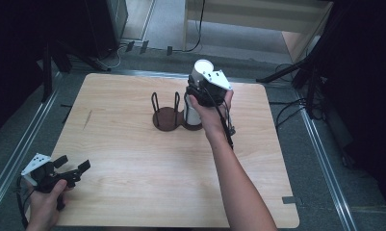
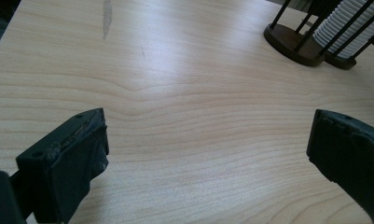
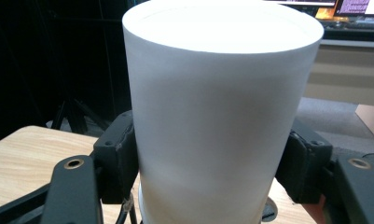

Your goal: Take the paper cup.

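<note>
Above the far middle of the counter (image 1: pixel 133 159), the right gripper (image 1: pixel 203 85) was raised in the person's right hand (image 1: pixel 211 113), its fingers (image 3: pixel 117 161) closed on either side of a white paper cup (image 3: pixel 217 116). From the right gripper view, the cup stood upright between the two black pads, pressed on both flanks, with its open rim uppermost. Just below it, in the high view, a stack of white cups (image 1: pixel 192 114) sat in the right-hand bay of a dark wire cup holder (image 1: pixel 167 115), whose left-hand bay showed a bare round base between thin upright rods. The held cup appeared to sit over the top of that stack, though whether it touched it could not be told.

At the near left corner of the counter, the left gripper (image 1: pixel 74 168) was held low in the person's left hand (image 1: pixel 45 204), its fingers (image 2: pixel 65 161) spread wide with nothing but bare wood between them, well apart from the holder.
</note>
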